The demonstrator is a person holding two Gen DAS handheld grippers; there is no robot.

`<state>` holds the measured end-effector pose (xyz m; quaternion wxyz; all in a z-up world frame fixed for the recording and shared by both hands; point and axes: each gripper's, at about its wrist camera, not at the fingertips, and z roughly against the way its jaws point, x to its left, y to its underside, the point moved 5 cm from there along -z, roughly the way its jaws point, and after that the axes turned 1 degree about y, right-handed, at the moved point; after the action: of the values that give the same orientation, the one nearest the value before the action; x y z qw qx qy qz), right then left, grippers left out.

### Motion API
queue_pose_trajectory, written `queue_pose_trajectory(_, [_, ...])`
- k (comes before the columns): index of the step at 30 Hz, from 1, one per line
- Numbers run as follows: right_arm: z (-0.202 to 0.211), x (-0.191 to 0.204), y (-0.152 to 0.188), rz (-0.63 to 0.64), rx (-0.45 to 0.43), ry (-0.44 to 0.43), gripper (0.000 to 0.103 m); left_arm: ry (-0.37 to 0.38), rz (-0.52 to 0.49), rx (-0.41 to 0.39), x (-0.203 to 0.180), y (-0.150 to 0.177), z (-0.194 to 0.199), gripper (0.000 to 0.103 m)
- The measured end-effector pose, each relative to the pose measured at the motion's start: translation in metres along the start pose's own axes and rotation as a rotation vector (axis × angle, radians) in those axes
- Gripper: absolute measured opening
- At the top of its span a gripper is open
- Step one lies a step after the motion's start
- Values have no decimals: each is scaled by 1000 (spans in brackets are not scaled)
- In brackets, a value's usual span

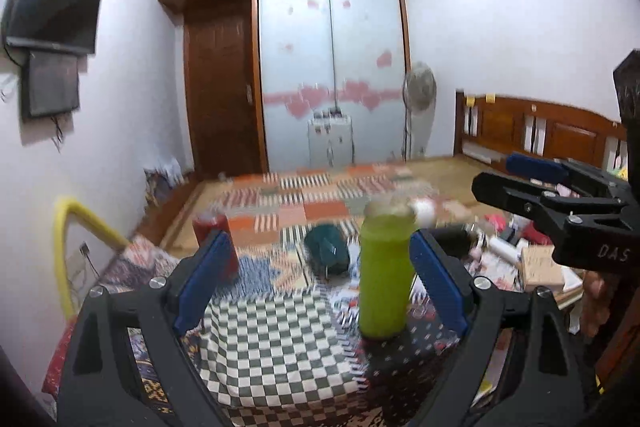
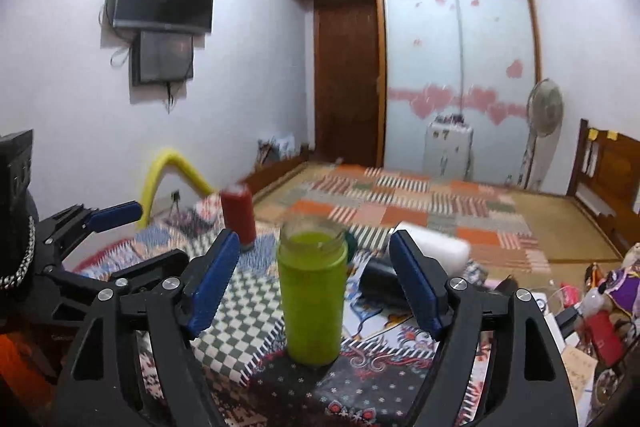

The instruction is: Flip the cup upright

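Note:
A lime-green cup (image 2: 313, 301) stands upright on the patchwork cloth, its open mouth up; it also shows in the left wrist view (image 1: 385, 269). My right gripper (image 2: 314, 263) is open, with the cup between its blue pads but not touching them. My left gripper (image 1: 318, 267) is open and empty; the cup stands just inside its right pad (image 1: 436, 283). The right gripper also shows at the right of the left wrist view (image 1: 512, 175), and the left gripper at the left of the right wrist view (image 2: 116, 213).
A red cup (image 2: 239, 213) stands behind on the left. A dark teal object (image 1: 329, 253) lies behind the green cup. A black and white item (image 2: 416, 259) lies to the right. Clutter (image 2: 596, 311) fills the right side. A yellow tube (image 2: 176, 171) arches at the left.

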<state>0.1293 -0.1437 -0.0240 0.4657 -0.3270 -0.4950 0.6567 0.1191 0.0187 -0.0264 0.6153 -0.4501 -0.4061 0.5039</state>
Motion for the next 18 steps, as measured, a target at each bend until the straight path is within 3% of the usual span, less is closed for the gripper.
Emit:
queue_pose_trajectory(7, [47, -7, -15, -64, -108, 32, 78, -30, 1, -121, -24, -22, 51, 92])
queue_pose_trajectory(10, [57, -8, -15, -73, -131, 50, 81, -47, 8, -155, -34, -24, 66, 97])
queue_pose_trajectory(14, [68, -8, -10, -76, -161, 91, 88, -63, 14, -175, -42, -23, 76, 101])
queue_pose_trajectory(18, [77, -9, -6, -89, -183, 126, 102, -75, 21, -181, -44, -21, 83, 103])
